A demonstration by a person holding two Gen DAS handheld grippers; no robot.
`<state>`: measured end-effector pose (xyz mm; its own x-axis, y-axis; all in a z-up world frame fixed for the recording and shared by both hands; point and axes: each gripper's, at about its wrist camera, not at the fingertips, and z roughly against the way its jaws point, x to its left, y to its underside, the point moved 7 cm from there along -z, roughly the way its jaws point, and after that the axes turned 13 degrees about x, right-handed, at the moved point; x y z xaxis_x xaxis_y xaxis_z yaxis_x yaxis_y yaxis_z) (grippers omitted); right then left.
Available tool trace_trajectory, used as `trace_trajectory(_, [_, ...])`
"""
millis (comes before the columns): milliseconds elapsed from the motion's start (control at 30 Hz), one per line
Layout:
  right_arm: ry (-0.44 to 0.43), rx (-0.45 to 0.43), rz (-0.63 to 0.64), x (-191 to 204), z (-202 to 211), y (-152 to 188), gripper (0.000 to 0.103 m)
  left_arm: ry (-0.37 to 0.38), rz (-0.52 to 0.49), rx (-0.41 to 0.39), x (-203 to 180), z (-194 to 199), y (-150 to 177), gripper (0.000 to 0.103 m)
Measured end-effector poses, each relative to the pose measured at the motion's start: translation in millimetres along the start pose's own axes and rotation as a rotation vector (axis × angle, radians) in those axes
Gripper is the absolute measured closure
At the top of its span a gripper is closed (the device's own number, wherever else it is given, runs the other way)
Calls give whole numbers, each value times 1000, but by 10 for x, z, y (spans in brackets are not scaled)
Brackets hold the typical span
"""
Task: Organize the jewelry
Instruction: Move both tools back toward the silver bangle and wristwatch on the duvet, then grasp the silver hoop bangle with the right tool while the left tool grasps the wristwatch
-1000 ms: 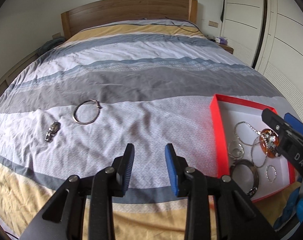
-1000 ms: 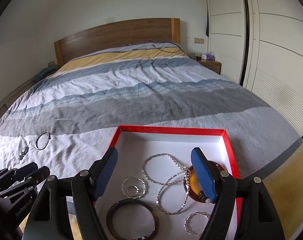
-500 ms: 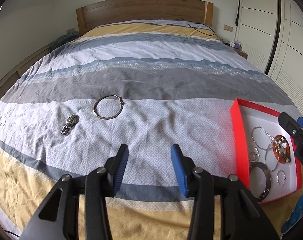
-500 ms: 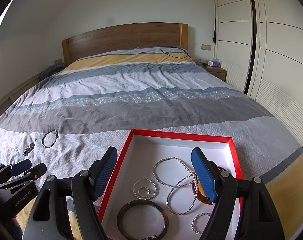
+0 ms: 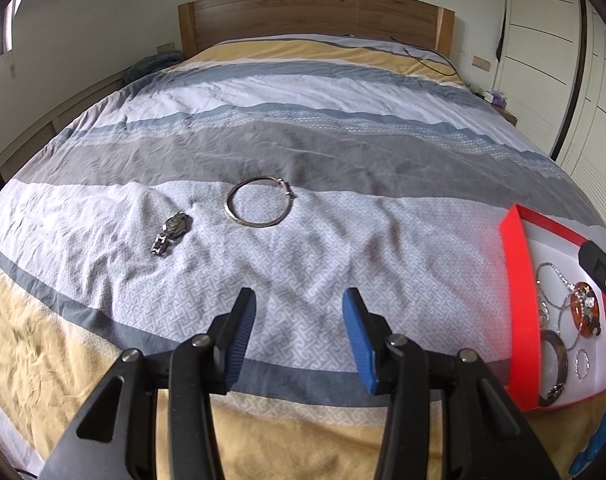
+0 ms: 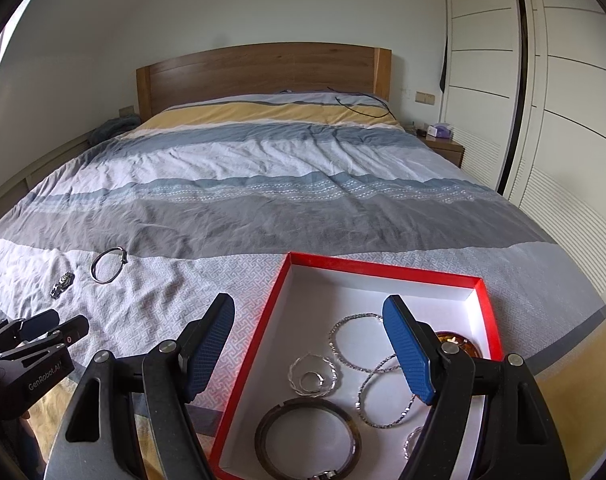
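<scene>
A red-rimmed white tray point(image 6: 387, 269) lies on the bed and holds silver chains point(image 6: 357, 334), rings point(image 6: 313, 378), a dark bangle point(image 6: 307, 438) and an amber pendant point(image 6: 461, 342). It also shows at the right of the left wrist view point(image 5: 519, 300). A silver bangle point(image 5: 259, 205) and a metal watch point(image 5: 171, 232) lie loose on the bedspread; both also show in the right wrist view, bangle point(image 6: 107, 265), watch point(image 6: 62, 283). My left gripper point(image 5: 299, 336) is open and empty, hovering short of them. My right gripper point(image 6: 309, 346) is open and empty above the tray.
The striped bedspread point(image 5: 303, 128) covers the whole bed up to a wooden headboard point(image 5: 311, 16). A black cable point(image 6: 359, 106) lies near the pillows. White wardrobe doors point(image 6: 543, 100) stand at the right, with a nightstand point(image 6: 443, 142) beside the bed.
The left gripper has swung left, so the bangle and watch sit nearer the middle of its view and the tray has slid to the right edge. The right gripper has risen and drawn back a little.
</scene>
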<state>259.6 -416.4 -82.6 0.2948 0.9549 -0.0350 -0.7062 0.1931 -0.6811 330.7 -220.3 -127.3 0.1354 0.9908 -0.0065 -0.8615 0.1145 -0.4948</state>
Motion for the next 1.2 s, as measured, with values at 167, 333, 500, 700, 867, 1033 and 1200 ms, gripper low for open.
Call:
trace_trajectory(167, [-9,-1,20,135,-5,11,27,-34,40,-9,238,-21,-7,60])
trace_trajectory(333, [-49,-19,44,319,20,31,27,-92,112,-28,633,-43,-37,60])
trace_trajectory(500, [-117,-20,56,538,-26,89,27,-119,201,-40,1098,-82,-74,60])
trace_trajectory(700, [-200,36,93,923,-204,184,27,-73,231,-55,1347,-163,-196,60])
trace_trajectory(867, [-257,95,127,1275,-424,228,27,-14,199,-42,1354,-371,-378,60])
trace_trajectory(1033, [-312,130,111,1549,-689,106,27,12,183,-3,1374,-656,-516,60])
trace_trajectory(1200, [-370,152,109,1841,-970,-105,34,33,163,32,1352,-887,-576,60])
